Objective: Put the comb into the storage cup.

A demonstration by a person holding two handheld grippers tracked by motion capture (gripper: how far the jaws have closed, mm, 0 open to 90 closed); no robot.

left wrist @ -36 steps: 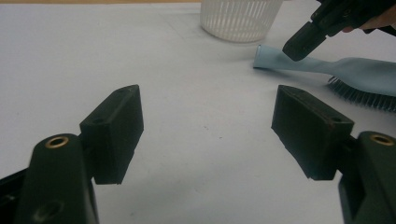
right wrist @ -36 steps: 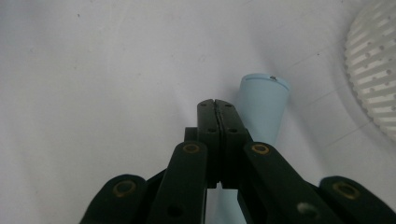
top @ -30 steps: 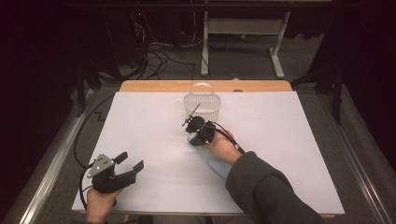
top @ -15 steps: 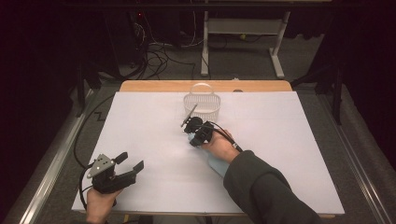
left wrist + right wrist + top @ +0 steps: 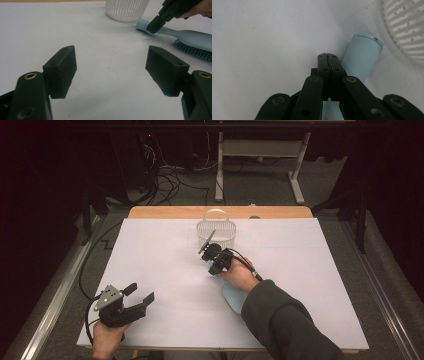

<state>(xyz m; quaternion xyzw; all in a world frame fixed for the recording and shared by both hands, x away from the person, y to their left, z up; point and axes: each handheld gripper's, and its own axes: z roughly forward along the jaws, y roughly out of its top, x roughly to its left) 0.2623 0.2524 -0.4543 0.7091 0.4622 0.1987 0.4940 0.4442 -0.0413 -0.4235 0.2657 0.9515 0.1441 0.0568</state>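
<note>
A table (image 5: 150,250) covered in white carries one white slatted basket (image 5: 216,231), one pale blue brush (image 5: 180,37) and two hand-held grippers. In the high view the basket stands near the far edge, at the middle, with a thin stick-like piece leaning at its left side; what that piece is cannot be made out. The right gripper (image 5: 216,262) sits just in front of the basket, held by a hand whose dark sleeve (image 5: 285,320) comes in from the lower right. The left gripper (image 5: 132,302) rests at the near left corner, well apart from everything else, with one hand (image 5: 107,337) around it and a grey plate on top. From above, the brush is mostly hidden under the right hand and sleeve; a small pale blue patch shows beside the wrist. The left gripper view shows more: the brush lies flat on the table, its round handle end pointing at the basket, dark bristles along its lower edge, its far end cut off by the frame. That view also shows the left gripper's jaws spread wide with nothing between them, and the right gripper's tip low over the handle; whether it touches cannot be told. The right gripper view shows its two jaws pressed together, gripping nothing, just beside the handle's blunt end, with the basket's wall cut off at the upper right.
</note>
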